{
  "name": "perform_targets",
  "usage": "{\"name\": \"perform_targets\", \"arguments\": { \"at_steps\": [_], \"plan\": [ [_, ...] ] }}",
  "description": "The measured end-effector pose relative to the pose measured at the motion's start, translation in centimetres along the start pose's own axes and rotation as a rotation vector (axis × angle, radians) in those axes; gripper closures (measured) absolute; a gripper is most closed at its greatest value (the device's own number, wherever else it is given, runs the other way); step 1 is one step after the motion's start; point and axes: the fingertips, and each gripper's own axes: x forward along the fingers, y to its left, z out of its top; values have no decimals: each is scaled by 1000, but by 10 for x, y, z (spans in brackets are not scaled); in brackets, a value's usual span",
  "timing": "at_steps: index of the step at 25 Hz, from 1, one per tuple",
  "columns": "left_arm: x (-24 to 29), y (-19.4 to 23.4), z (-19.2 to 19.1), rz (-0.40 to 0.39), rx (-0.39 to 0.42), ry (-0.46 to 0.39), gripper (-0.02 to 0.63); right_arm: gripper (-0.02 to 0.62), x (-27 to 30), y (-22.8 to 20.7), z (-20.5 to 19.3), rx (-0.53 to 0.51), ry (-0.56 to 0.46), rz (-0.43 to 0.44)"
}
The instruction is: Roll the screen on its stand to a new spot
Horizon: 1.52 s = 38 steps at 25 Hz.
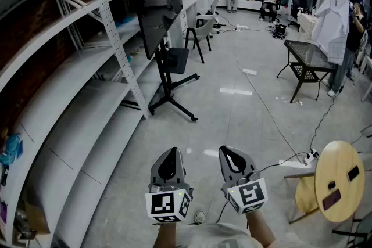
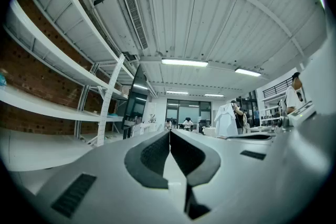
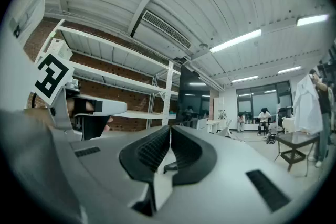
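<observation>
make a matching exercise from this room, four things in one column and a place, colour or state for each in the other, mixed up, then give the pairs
Column one
1. screen
2. round table
3. black table
4. left gripper

Column two
a. shut, empty, held level at the bottom of the head view
b. pale wood, at the lower right edge
c. on a black stand beside the white shelves
d. far right, dark top on thin legs

Pairs: 1-c, 2-b, 3-d, 4-a
</observation>
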Motion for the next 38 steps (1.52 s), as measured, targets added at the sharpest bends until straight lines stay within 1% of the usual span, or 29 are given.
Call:
{"name": "perform_targets", "arguments": {
  "at_steps": [4,8,13,18,22,26,30,33,35,38],
  "plan": [
    [2,11,-3,-2,-14,8,591,574,11,8,-1,-5,2,8],
    [5,26,-6,10,-33,12,591,574,21,18,-5,-24,24,27],
    [7,54,-11,33,-59,4,591,574,38,36,-20,-20,57,60],
    [9,84,-13,39,-87,5,591,574,60,54,-16,-6,50,63],
    [20,102,-15,42,-108,-1,591,574,77,68,-18,-27,67,102],
    [46,109,-21,32,-111,12,591,574,94,51,-22,-52,73,69],
    [77,111,-24,18,-98,18,591,574,117,28,-32,-9,79,59],
    [104,118,-27,27,-84,16,591,574,146,5,-43,14,95,38],
    [124,128,-29,45,-77,12,591,574,173,-6,-47,19,74,55],
    [159,150,-27,83,-49,10,591,574,223,-18,-49,47,0,122]
  ]
}}
